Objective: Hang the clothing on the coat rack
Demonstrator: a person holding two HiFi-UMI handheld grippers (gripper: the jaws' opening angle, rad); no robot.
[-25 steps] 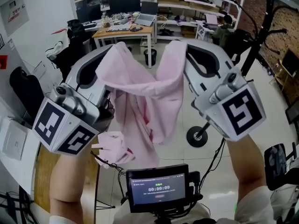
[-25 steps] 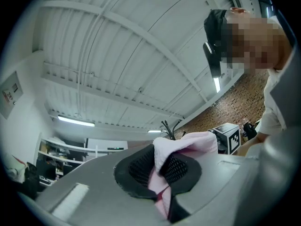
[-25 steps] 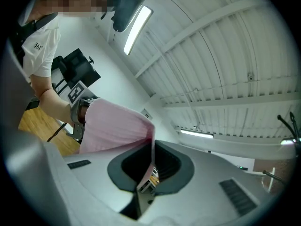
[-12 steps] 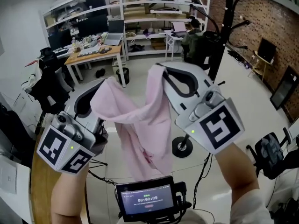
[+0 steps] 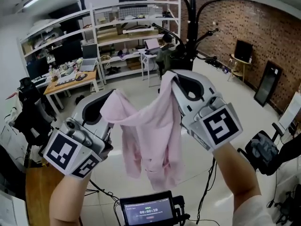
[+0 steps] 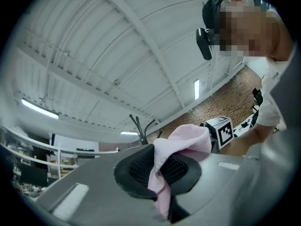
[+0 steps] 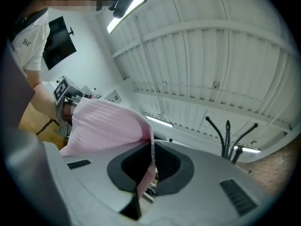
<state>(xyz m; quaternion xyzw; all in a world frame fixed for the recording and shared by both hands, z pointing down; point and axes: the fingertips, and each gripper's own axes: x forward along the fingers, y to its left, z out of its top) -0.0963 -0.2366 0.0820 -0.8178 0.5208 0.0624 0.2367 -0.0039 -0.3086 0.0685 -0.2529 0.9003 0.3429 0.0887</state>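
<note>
While left claw (image 5: 114, 96) and right claw (image 5: 169, 77) clamp garment (image 5: 151, 126) edges, coat rack (image 5: 192, 18) seems near.

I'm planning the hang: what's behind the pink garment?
The coat rack stands behind the garment, shelves farther back. The rack's base is hidden by the right gripper and garment.

Head view swinging right: coat rack (image 5: 192, 13) shifting from far right toward centre, brick wall (image 5: 244, 27) coming in on right, desk (image 5: 70, 81) sliding left; left gripper (image 5: 111, 97) and right gripper (image 5: 170, 78) carrying pink garment (image 5: 150, 135) nearer rack, right one rising higher; screen (image 5: 146, 210) dropping toward near edge
</note>
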